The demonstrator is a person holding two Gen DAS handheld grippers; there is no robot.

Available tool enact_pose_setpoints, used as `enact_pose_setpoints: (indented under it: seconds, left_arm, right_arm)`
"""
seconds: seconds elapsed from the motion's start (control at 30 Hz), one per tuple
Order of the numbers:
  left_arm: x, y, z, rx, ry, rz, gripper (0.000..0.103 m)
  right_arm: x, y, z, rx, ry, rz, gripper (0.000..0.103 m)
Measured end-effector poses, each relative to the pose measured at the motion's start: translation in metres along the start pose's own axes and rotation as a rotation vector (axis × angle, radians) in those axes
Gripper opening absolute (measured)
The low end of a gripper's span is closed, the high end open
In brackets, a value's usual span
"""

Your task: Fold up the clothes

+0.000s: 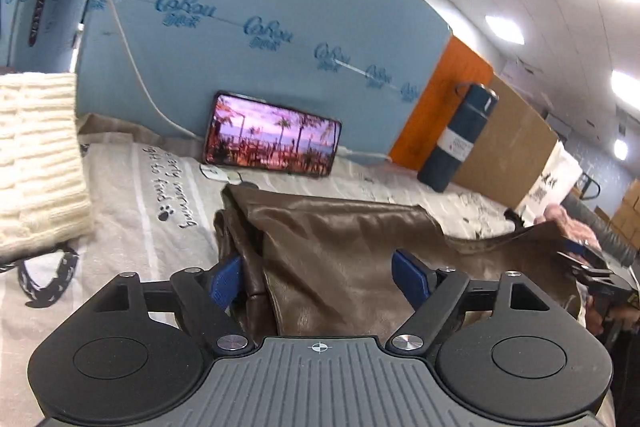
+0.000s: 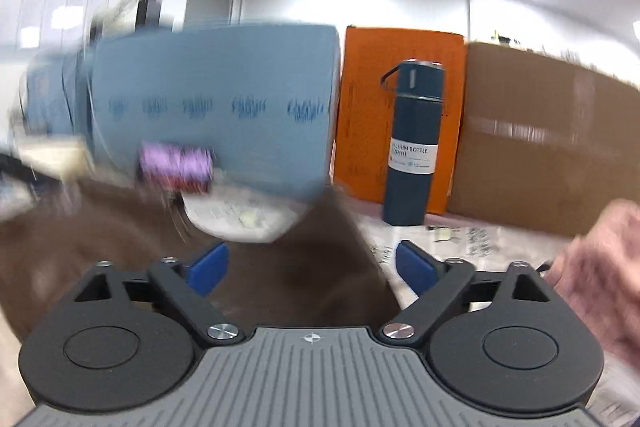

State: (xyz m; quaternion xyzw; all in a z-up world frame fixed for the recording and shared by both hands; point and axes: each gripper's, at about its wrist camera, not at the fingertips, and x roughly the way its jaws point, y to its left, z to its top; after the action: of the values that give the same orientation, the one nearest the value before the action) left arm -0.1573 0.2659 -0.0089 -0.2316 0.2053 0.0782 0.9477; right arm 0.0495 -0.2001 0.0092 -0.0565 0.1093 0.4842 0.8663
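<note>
Both claws gape: the left claw point(image 1: 320, 279) and right claw point(image 2: 314, 269) straddle the brown garment point(image 1: 340, 247), gripping nothing.

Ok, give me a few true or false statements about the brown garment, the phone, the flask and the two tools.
1. The left tool is open over the brown garment. True.
2. The phone has a dark screen. False: it shows a pink palm-tree scene.
3. The flask stands upright in front of an orange panel. True.
4. The right tool is shut on the garment. False: its jaws stand open.
5. A cream knitted garment lies to the left. True.
</note>
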Motion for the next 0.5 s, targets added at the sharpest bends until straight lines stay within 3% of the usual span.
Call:
enact_pose_setpoints:
  seconds: [0.17,0.33,0.5]
  left_arm:
    - [-0.004,-0.010,-0.004,0.033,0.002,0.078,0.096]
    - [0.001,-0.026,-0.009,0.119,0.042,0.074,0.096]
    - [-0.002,-0.037,-0.012,0.174,0.063,0.072,0.096]
  right_arm:
    - [-0.002,-0.004,0.002,0.102,0.008,-0.052,0.097]
    - [0.012,-0.005,0.000,0.144,0.080,-0.100,0.097]
    - [0.014,-0.008,-0.002,0.190,0.077,-0.086,0.097]
